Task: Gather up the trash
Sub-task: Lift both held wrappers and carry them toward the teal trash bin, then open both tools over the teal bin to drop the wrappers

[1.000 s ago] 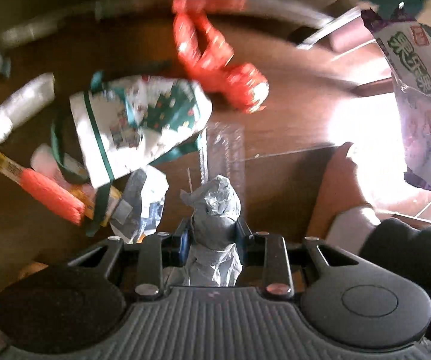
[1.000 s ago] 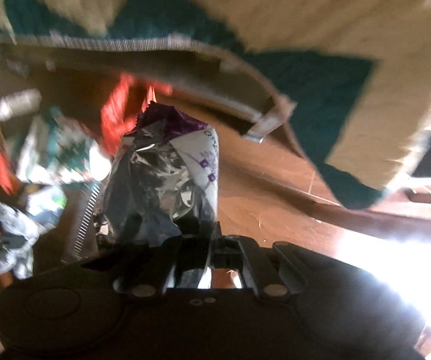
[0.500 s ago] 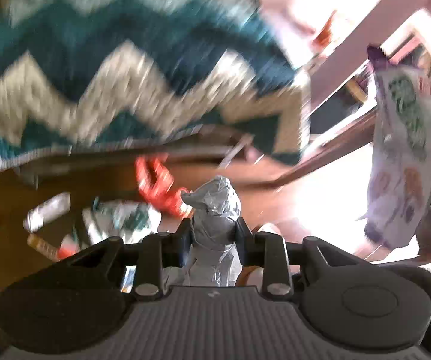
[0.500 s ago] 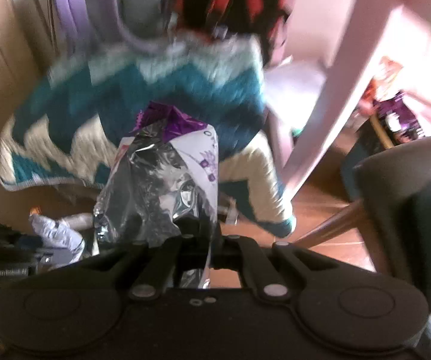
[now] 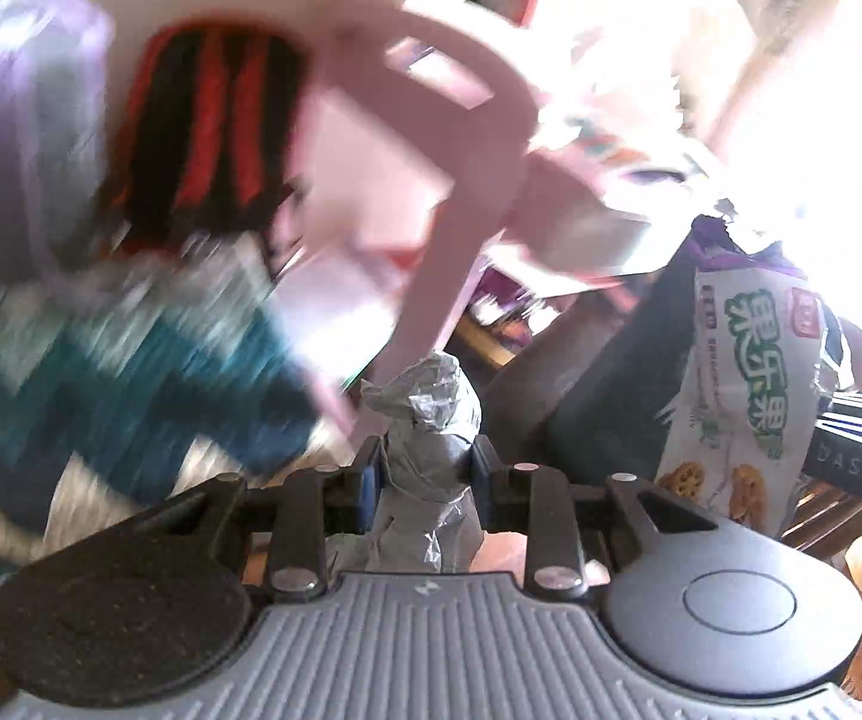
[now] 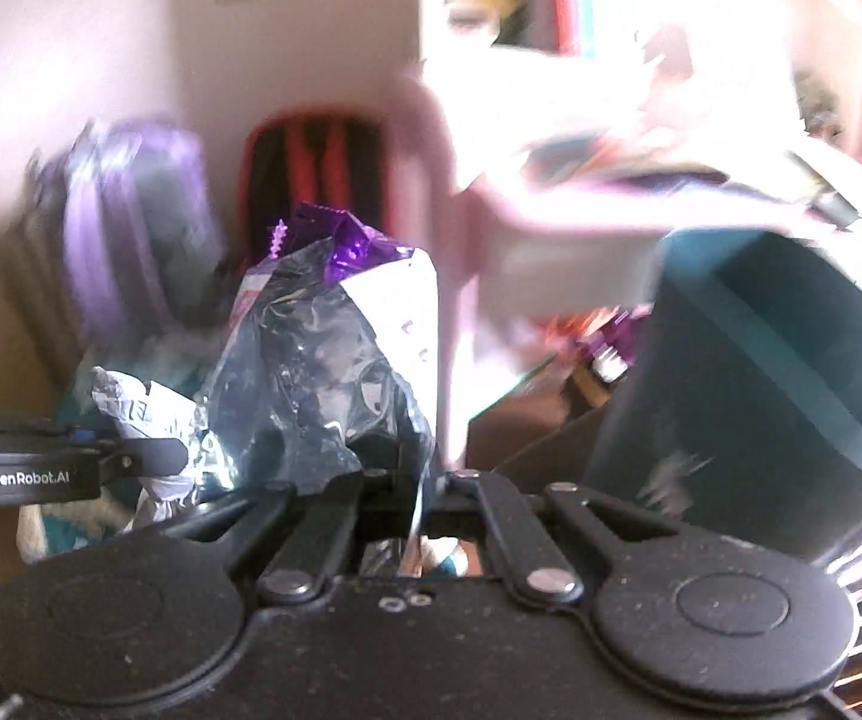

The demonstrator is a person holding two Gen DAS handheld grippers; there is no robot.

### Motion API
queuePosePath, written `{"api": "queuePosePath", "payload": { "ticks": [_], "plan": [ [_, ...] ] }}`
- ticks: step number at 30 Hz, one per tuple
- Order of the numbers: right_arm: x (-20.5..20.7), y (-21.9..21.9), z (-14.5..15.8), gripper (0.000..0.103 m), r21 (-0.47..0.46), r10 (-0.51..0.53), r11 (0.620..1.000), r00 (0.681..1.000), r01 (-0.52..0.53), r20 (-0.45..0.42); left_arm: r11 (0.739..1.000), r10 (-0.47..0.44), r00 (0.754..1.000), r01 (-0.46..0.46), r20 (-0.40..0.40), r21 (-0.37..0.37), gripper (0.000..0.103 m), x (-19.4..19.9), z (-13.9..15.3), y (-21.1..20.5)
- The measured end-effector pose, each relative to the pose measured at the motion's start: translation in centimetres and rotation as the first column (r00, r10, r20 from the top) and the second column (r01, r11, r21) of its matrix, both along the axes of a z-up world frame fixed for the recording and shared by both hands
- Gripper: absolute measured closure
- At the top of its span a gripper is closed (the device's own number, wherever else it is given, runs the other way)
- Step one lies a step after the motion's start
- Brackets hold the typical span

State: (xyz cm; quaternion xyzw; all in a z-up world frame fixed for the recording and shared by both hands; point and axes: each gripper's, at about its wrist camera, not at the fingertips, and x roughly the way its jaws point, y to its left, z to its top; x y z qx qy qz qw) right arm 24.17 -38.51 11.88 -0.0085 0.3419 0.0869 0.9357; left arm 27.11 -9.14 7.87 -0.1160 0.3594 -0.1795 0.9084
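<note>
My left gripper (image 5: 425, 468) is shut on a crumpled grey wrapper (image 5: 431, 420) that sticks up between its fingers. My right gripper (image 6: 413, 480) is shut on a silver and purple snack bag (image 6: 335, 354), held upright. The same bag shows in the left wrist view (image 5: 742, 396) at the right, white with green print. The left gripper and its grey wrapper (image 6: 149, 408) show at the left of the right wrist view. A dark teal bin (image 6: 772, 384) stands close on the right in the right wrist view, its rim tilted toward me.
A pink table or chair frame (image 5: 460, 192) crosses the middle. A teal and white zigzag blanket (image 5: 101, 384) lies at the left. A purple bag (image 6: 125, 240) and a red and black bag (image 6: 311, 174) stand against the wall. Both views are blurred by motion.
Both grippers have lifted off the floor with their trash and swung up and to the right. The littered floor has left view and the dark bin has come close on the right.
</note>
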Motion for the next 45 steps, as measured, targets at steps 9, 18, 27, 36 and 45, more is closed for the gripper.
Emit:
{"api": "queuePosePath", "payload": {
  "ticks": [9,18,27,36,45],
  "plan": [
    [1.7,-9.9,8.2,0.103,-0.001,-0.227,0.973,0.952,0.232,0.206,0.985,-0.175,0.963,0.174,0.204,0.024,0.074,3.8,11.2,-12.9],
    [5.8,-18.5,6.9,0.103,0.001,-0.414,0.907,0.890,0.422,0.189,0.952,-0.307,0.918,0.299,0.251,0.069,0.073,7.2,14.2,-24.6],
    [8.5,-22.1,1.6,0.102,-0.005,-0.441,0.897,0.894,0.443,0.084,0.957,-0.288,0.937,0.272,0.198,0.104,0.073,11.5,11.2,-30.0],
    [8.2,-20.7,-1.7,0.081,-0.080,-0.459,0.888,0.885,0.453,-0.079,0.941,-0.316,0.947,0.307,0.051,0.140,0.073,13.1,6.7,-32.9],
    [7.1,-20.7,-1.9,0.064,-0.079,-0.462,0.887,0.881,0.456,-0.105,0.941,-0.294,0.956,0.289,0.002,0.175,0.036,12.9,4.6,-33.1]
  ]
}}
